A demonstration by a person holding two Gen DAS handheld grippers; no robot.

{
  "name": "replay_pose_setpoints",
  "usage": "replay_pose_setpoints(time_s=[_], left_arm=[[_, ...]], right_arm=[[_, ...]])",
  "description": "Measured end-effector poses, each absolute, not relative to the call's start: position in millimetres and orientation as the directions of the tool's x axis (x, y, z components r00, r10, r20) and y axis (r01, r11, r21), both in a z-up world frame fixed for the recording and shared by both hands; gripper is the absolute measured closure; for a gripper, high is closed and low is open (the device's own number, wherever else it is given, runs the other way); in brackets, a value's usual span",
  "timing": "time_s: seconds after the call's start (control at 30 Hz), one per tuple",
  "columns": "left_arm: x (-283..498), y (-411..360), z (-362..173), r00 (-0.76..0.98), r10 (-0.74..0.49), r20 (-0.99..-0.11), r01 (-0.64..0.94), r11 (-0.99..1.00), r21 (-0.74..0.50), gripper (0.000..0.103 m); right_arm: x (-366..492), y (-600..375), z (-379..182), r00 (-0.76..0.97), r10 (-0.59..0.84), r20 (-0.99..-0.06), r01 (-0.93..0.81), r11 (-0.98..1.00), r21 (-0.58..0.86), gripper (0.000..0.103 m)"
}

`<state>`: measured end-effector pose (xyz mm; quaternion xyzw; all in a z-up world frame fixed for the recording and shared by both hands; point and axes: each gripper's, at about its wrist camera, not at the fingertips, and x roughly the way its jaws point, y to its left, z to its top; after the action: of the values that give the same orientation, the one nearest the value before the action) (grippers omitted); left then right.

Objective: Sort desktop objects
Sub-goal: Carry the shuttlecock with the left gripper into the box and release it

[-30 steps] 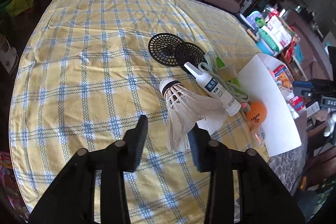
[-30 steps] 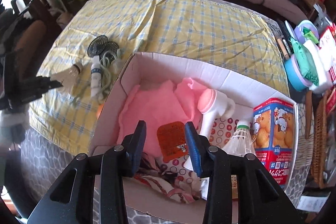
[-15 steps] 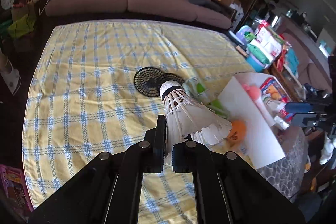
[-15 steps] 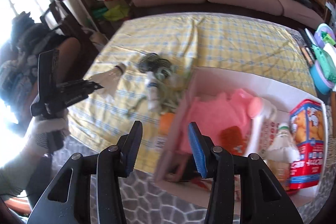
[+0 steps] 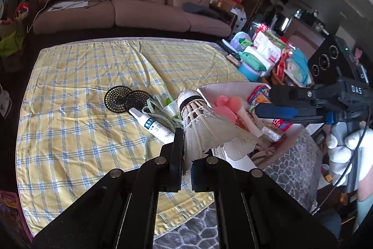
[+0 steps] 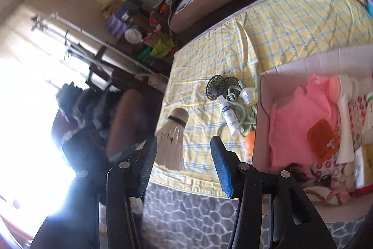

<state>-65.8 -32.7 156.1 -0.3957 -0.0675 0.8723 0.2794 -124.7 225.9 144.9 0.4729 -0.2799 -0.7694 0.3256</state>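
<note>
My left gripper (image 5: 186,146) is shut on the feather skirt of a white shuttlecock (image 5: 205,130) and holds it above the yellow checked cloth (image 5: 81,85), cork end pointing away. In the right wrist view the shuttlecock (image 6: 173,134) hangs over the cloth's near edge, framed between the fingers of my open right gripper (image 6: 183,140), which holds nothing. That right gripper (image 5: 263,102) hovers over the white cardboard box (image 5: 223,86) at the right. A white tube (image 6: 229,116), green cord (image 6: 244,113), two black mesh discs (image 6: 216,86), a small clear cup (image 6: 248,93) and an orange ball (image 6: 250,140) lie beside the box (image 6: 268,76).
The box holds a pink cloth (image 6: 300,123), a pink-headed brush (image 6: 342,106), an orange packet (image 6: 322,141) and other items. Packets and tubs (image 5: 268,55) crowd the table's far right. A brown sofa (image 5: 139,8) stands behind. A person sits at the left (image 6: 93,123).
My left gripper shut on the shuttlecock and lifted it off the cloth toward the box. My right gripper swung left from over the box and now faces the table's left edge.
</note>
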Motion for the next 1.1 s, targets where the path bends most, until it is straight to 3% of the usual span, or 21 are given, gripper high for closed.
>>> replay_pose_setpoints(time_s=[0.2,0.43,0.73,0.77,0.8,0.87,0.93,1.03,1.1], left_arm=[[-59.1,-7.3,168.5,-0.522,0.549,-0.653,-0.463,-0.825,-0.324,0.098],[-74.0,51.7,169.0,-0.483,0.55,-0.681,-0.51,-0.809,-0.292,0.098],[-118.5,130.2,124.4,-0.454,0.431,-0.78,-0.532,-0.833,-0.15,0.096],[-122.5,133.6,119.3,-0.453,0.416,-0.788,-0.526,-0.839,-0.14,0.089],[-125.8,134.6,116.0,-0.456,0.405,-0.793,-0.515,-0.846,-0.136,0.066],[-125.8,128.0,117.9,-0.457,0.44,-0.773,-0.502,-0.845,-0.184,0.042],[-117.1,118.6,127.2,-0.474,0.456,-0.753,-0.487,-0.848,-0.207,0.036],[-101.3,94.7,146.8,-0.495,0.497,-0.712,-0.476,-0.841,-0.257,0.019],[-87.8,75.1,157.0,-0.514,0.517,-0.684,-0.461,-0.839,-0.287,0.0]], right_arm=[[-115.9,252.1,148.6,-0.38,-0.757,-0.532,0.204,-0.629,0.75,0.053],[-102.9,293.1,160.6,-0.478,-0.613,-0.628,0.202,-0.773,0.601,0.049],[-100.7,330.1,134.1,-0.512,-0.487,-0.707,0.159,-0.863,0.48,0.048],[-101.1,333.0,131.7,-0.515,-0.481,-0.71,0.154,-0.866,0.475,0.048],[-101.0,336.3,128.2,-0.52,-0.466,-0.716,0.147,-0.875,0.462,0.048],[-98.6,339.6,124.3,-0.523,-0.436,-0.732,0.141,-0.892,0.43,0.047],[-93.5,340.0,121.6,-0.532,-0.408,-0.742,0.148,-0.907,0.393,0.047],[-86.0,336.1,121.3,-0.545,-0.391,-0.741,0.15,-0.916,0.373,0.045],[-77.3,330.3,124.6,-0.559,-0.384,-0.735,0.164,-0.92,0.356,0.041]])
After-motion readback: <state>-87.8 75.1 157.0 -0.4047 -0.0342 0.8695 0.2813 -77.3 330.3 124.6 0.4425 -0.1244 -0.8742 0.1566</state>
